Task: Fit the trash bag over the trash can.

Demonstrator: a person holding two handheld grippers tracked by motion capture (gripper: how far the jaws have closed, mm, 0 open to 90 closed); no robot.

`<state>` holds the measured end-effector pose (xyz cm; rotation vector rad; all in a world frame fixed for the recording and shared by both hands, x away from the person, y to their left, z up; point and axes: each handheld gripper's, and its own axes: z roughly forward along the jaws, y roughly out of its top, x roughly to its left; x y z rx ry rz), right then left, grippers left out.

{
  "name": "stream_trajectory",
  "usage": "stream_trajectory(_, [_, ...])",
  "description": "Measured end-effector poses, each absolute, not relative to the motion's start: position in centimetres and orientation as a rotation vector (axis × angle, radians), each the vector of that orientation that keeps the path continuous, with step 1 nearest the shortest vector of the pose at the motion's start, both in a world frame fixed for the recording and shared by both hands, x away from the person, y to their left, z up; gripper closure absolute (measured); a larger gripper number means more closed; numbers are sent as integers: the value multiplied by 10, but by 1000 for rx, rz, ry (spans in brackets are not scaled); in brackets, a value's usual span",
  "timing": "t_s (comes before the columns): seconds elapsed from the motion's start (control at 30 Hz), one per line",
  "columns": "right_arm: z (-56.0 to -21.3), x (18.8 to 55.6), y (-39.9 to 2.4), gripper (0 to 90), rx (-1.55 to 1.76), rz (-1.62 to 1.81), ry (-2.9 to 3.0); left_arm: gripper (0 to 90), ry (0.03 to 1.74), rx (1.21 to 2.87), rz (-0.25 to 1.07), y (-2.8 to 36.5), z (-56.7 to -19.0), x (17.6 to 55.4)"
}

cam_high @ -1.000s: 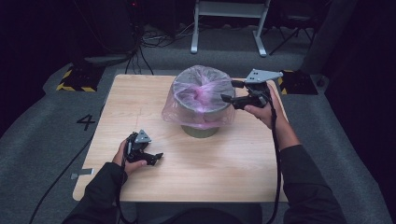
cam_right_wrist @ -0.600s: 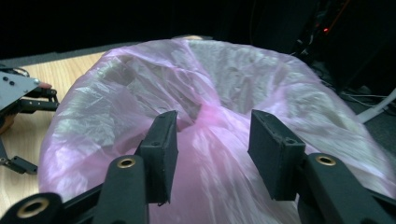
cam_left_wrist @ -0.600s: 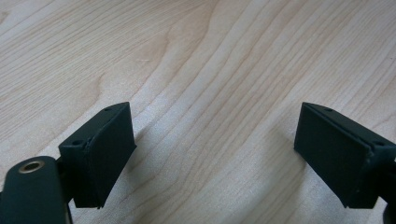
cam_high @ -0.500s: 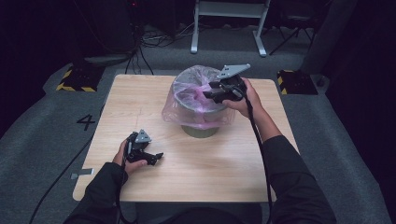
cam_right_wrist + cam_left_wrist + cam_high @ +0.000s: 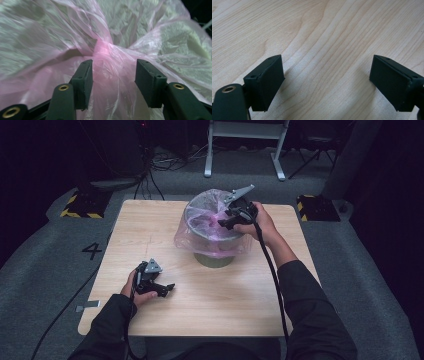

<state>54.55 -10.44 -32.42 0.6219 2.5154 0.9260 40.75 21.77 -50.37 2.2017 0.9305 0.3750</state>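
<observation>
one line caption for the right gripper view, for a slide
Right gripper, jaws apart, straddles the gathered pink plastic bag without clamping it.

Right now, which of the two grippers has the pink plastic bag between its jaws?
The right gripper, reaching over the bin; its jaws straddle the pink plastic bag. The left gripper rests over bare wooden table.

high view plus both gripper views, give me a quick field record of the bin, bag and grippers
table: light wood
bin: round, grey, standing mid-table
bag: thin pink plastic, lining the bin and draped over its rim
bag centre: gathered into a twisted bunch
right gripper: over the bin, jaws either side of the bunch, not visibly pressing on it; they have just been closing
left gripper: low over bare table, jaws wide, nothing between them
</observation>
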Motion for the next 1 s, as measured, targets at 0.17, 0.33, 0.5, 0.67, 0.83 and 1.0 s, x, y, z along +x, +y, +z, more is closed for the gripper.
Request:
stream_trajectory(0.17, [-332, 553, -101, 444, 631, 846, 2568, 121, 930, 2202, 376, 218, -504, 407])
stream_trajectory(0.33, [-333, 557, -98, 356, 639, 792, 2615, 121, 930, 2202, 377, 218, -504, 407])
stream_trajectory(0.5, [-334, 563, -95, 286, 657, 725, 2664, 121, 930, 2202, 377, 218, -504, 407])
stream_trajectory(0.67, [-334, 565, -92, 253, 658, 677, 2699, 121, 930, 2202, 377, 218, -504, 407])
stream_trajectory(0.83, [-335, 566, -91, 240, 648, 650, 2717, 121, 930, 2202, 376, 218, -504, 407])
stream_trajectory(1.0, [-335, 566, -91, 237, 652, 652, 2713, 121, 930, 2202, 376, 218, -504, 407])
